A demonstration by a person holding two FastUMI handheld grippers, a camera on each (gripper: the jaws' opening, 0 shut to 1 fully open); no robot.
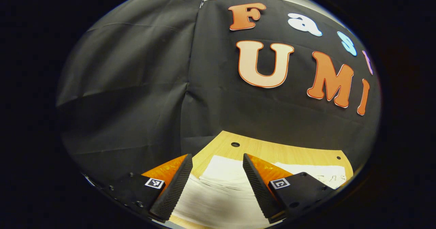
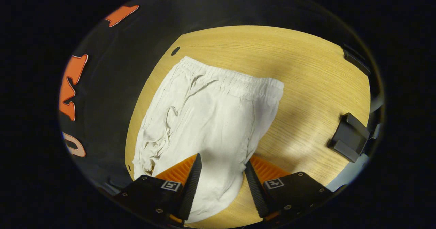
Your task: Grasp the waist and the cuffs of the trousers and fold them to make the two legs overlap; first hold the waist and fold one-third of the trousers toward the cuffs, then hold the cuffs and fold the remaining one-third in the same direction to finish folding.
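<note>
Right gripper view: white trousers [image 2: 211,120] flat on wooden table [image 2: 306,69], right gripper [image 2: 221,174] jaws wide above a leg; left gripper [image 1: 216,178] wide too. Legs-overlap step; next grasp waistband [image 2: 235,80]

The trousers [image 2: 211,120] are soft, matt cloth, creased along one side, with a gathered elastic waistband at the far end. The table [image 2: 306,72] is smooth wood-grain board with a faint sheen. The booth wall [image 1: 136,86] is matt woven cloth. A block [image 2: 349,137] at the table's right edge looks like matt plastic, perhaps.
</note>
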